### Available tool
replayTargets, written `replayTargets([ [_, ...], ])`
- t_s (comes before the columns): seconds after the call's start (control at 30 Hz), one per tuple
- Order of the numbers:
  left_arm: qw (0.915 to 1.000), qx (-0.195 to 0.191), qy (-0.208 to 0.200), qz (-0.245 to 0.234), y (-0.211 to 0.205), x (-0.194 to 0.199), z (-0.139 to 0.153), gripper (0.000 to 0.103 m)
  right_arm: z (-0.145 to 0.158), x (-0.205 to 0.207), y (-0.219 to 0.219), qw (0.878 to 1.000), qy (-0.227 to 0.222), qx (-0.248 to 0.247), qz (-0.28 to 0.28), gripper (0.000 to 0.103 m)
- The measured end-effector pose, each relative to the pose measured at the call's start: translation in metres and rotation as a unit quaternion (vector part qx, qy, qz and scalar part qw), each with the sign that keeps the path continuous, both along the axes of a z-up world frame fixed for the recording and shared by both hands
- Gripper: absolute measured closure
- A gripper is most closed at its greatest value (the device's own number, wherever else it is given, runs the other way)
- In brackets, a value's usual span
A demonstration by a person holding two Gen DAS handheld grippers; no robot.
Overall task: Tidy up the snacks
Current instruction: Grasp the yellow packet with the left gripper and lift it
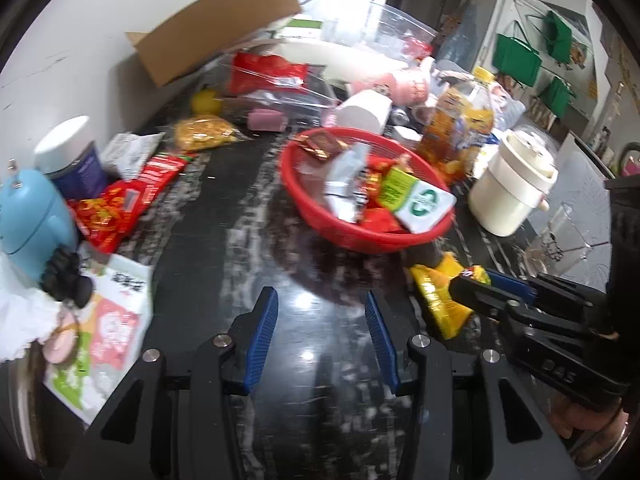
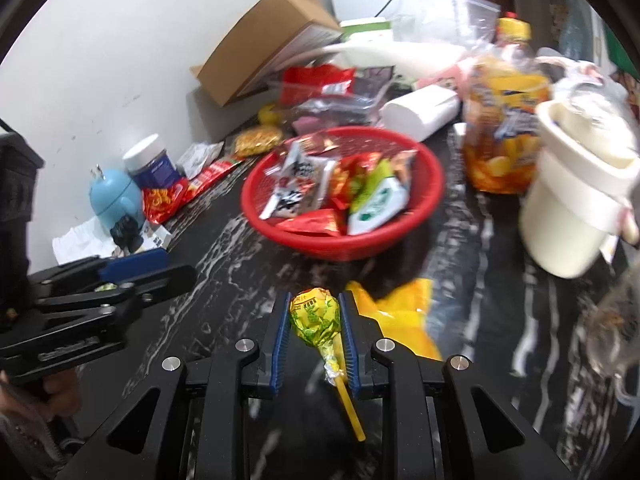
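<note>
The right gripper (image 2: pixel 315 322) is clamped on a lollipop (image 2: pixel 315 317) in a yellow-green wrapper, its blue pads pressed against both sides of the head while the yellow stick (image 2: pixel 347 404) slants back between the fingers. Just beyond it, a yellow packet (image 2: pixel 404 316) lies flat on the dark marbled counter (image 2: pixel 224 280). The left gripper (image 1: pixel 322 340) hangs over a bare stretch of the counter with its jaws apart and nothing between them; the person's hand (image 2: pixel 48 396) shows under it in the right wrist view.

In the middle of the counter sits a red basket (image 1: pixel 312 208), already holding several snack packets, among them a green-and-white carton (image 1: pixel 420 204) and a silver packet (image 1: pixel 344 184). To its right, near the counter's right edge, stand a cream tub (image 1: pixel 508 192) with a lid and a tall bottle (image 1: pixel 460 124) of orange drink. Along the left edge, against the wall, are a pale blue figure (image 1: pixel 28 216), a dark jar (image 1: pixel 76 160) with a white lid, red snack bags (image 1: pixel 120 208) and a pink-and-green box (image 1: pixel 108 332). Farther back lie a bag of yellow snacks (image 1: pixel 204 132), a clear tray (image 1: pixel 280 92) with a red bag in it, a white roll (image 1: pixel 364 112), and an open cardboard box (image 1: pixel 216 28) leaning on the wall.
</note>
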State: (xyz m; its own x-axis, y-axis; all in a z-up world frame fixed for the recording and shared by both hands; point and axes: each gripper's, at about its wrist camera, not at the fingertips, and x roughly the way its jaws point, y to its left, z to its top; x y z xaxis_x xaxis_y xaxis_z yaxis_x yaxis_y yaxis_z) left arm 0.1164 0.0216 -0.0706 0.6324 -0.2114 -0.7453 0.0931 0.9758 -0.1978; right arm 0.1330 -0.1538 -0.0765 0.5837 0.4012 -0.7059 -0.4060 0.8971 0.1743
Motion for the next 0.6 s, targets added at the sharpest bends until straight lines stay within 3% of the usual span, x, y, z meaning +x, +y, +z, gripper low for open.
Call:
replayTargets([
  [0.43,0.9937,0.016,0.004,-0.111,-0.096,0.026,0.001,0.058,0.001,-0.022,-0.096,0.996,0.004,0.020,-0.086,0.080],
  [0.6,0.9925,0.024,0.033,-0.116,-0.119,0.045,-0.014,0.058,-0.007,-0.022,-0.117,0.994,0.012,0.029,-0.106,0.080],
])
